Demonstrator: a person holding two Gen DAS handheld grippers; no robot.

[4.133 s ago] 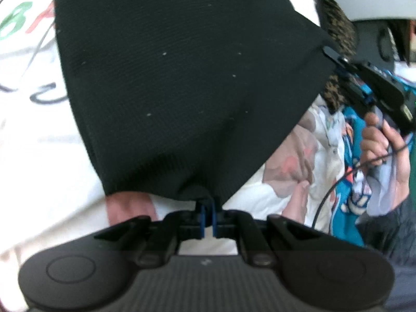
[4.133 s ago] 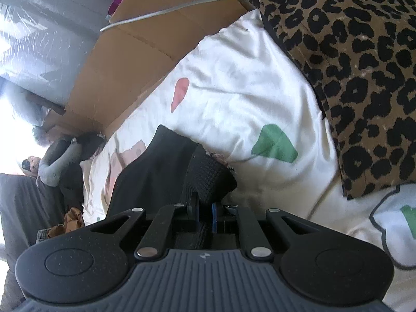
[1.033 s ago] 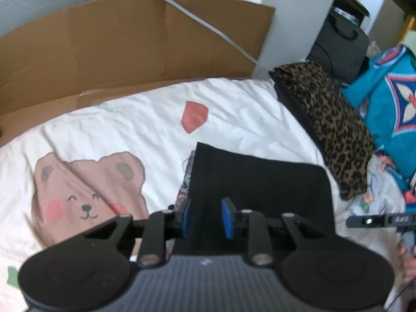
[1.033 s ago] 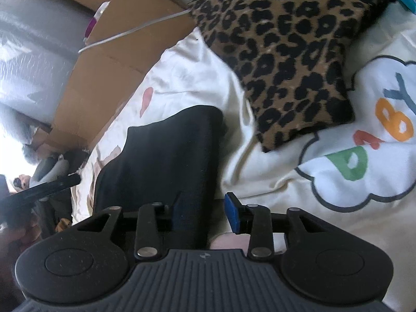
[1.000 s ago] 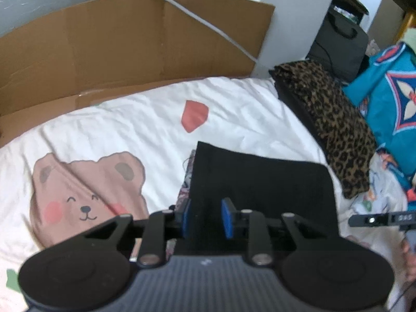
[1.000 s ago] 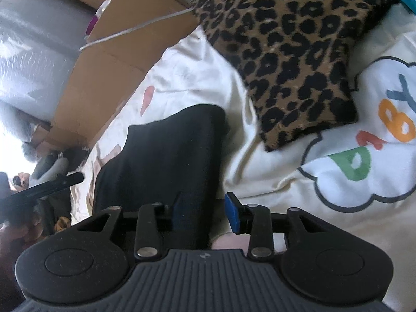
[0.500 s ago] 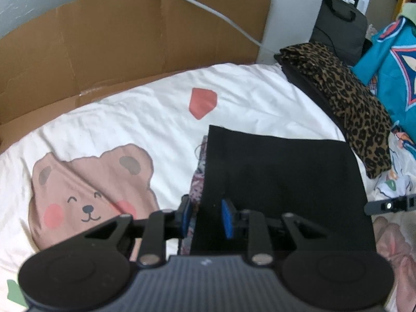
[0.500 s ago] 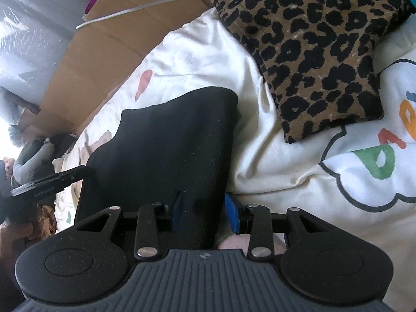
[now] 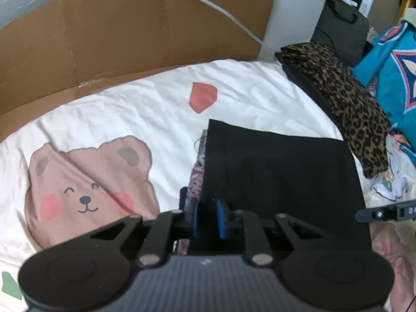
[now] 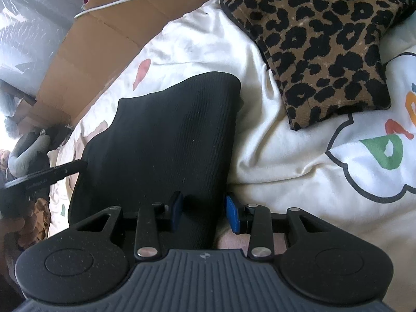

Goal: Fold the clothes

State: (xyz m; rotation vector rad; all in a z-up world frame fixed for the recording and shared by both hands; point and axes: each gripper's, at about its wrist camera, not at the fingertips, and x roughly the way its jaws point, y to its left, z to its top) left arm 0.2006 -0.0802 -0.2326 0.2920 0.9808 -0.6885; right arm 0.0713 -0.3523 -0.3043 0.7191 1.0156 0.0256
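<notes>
A folded black ribbed garment (image 9: 280,176) lies flat on the white bedsheet (image 9: 145,109), on top of a patterned cloth (image 9: 196,179) that peeks out at its left edge. My left gripper (image 9: 207,219) is at the garment's near left corner. Its jaws are closing with the black edge between the blue pads, which still stand a little apart. My right gripper (image 10: 204,212) is open and straddles the near right edge of the same garment (image 10: 166,135), with a gap at the right pad. Each gripper's tip shows in the other's view, the right finger (image 9: 384,212) and the left finger (image 10: 44,175).
A folded leopard-print cloth (image 9: 345,104) lies to the right of the garment, beside teal clothing (image 9: 397,78). A cardboard sheet (image 9: 130,39) with a white cable (image 9: 221,7) stands behind the bed. A black bag (image 9: 340,31) sits at the back right. The sheet carries a bear print (image 9: 85,182).
The left gripper's pads have come closer together around the black garment's left edge. Both grippers have edged nearer to the garment; the right one's opening is unchanged.
</notes>
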